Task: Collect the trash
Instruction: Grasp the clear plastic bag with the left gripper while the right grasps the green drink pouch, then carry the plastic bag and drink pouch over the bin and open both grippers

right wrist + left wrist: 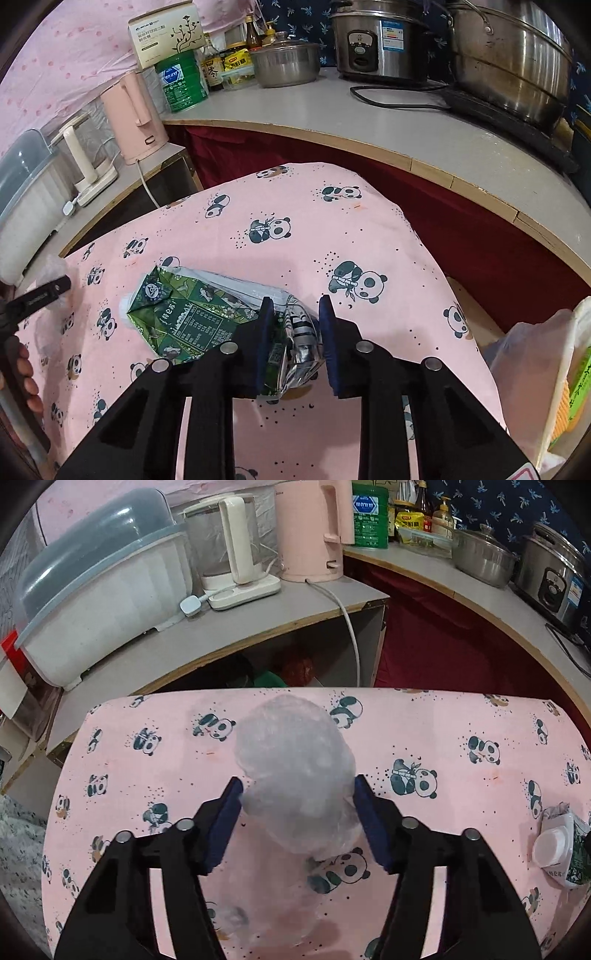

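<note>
A crumpled clear plastic wrap (295, 771) lies on the pink panda tablecloth (461, 716). My left gripper (297, 788) straddles it with its blue pads on both sides, touching its edges. A crushed green drink carton (192, 314) with a white cap lies on the cloth (295, 192); it also shows at the right edge of the left wrist view (563, 849). My right gripper (295, 310) has its jaws around the carton's crumpled silver end, the left pad against it, the right pad a little apart. The left gripper's tip (48, 290) shows at the far left.
A counter (166, 646) behind the table holds a white lidded bin (96, 602), a glass kettle (229, 550) and a pink kettle (310, 531). A curved counter (369, 122) carries pots and a rice cooker (376, 40). A bag-lined bin (535, 369) stands at the right.
</note>
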The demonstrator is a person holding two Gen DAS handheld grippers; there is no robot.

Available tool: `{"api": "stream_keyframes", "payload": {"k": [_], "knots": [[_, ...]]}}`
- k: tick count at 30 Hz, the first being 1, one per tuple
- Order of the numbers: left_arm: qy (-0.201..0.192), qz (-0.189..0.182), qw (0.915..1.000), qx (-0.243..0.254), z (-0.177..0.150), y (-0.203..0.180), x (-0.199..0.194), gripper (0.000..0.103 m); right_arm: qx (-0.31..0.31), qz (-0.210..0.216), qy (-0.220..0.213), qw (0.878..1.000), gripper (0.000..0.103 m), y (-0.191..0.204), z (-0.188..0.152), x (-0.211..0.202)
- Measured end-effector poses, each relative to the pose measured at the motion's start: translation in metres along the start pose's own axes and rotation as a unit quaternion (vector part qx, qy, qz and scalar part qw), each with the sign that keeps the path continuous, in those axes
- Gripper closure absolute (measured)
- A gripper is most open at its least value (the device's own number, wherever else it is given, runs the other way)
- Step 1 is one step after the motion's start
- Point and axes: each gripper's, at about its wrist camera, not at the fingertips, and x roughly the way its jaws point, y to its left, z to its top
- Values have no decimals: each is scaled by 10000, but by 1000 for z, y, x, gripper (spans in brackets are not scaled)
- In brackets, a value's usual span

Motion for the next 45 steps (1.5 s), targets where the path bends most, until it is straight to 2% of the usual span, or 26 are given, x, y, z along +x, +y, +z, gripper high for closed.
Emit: {"api": "stream_keyframes", "payload": {"k": [1,4,9,14,23,34,45], "knots": [[76,-23,10000,11,-2,-2,4,67,6,6,-14,10000,80,0,0,0],[22,13,10000,62,-6,-8,1,72,21,11,-38,10000,82,-1,-1,-1],[-37,-47,9998,163,-16,-16,-24,74,98,58,16,9999,85,-2,-6,-12],[-32,-140,9996,256,-40,-25,-61,74,70,52,49,10000,85,-2,-21,-34],[0,-447,9978,480,-93,-55,-130,74,49,118,-19,9999,85,-14,-50,-100],[-79,-745,9947,698,-144,-91,-202,74,265,-16,-311,9992,85,-64,-84,-183],[-357,-1092,9870,1124,-171,-153,-266,74,742,-280,-759,9940,85,-137,-97,-249]]}}
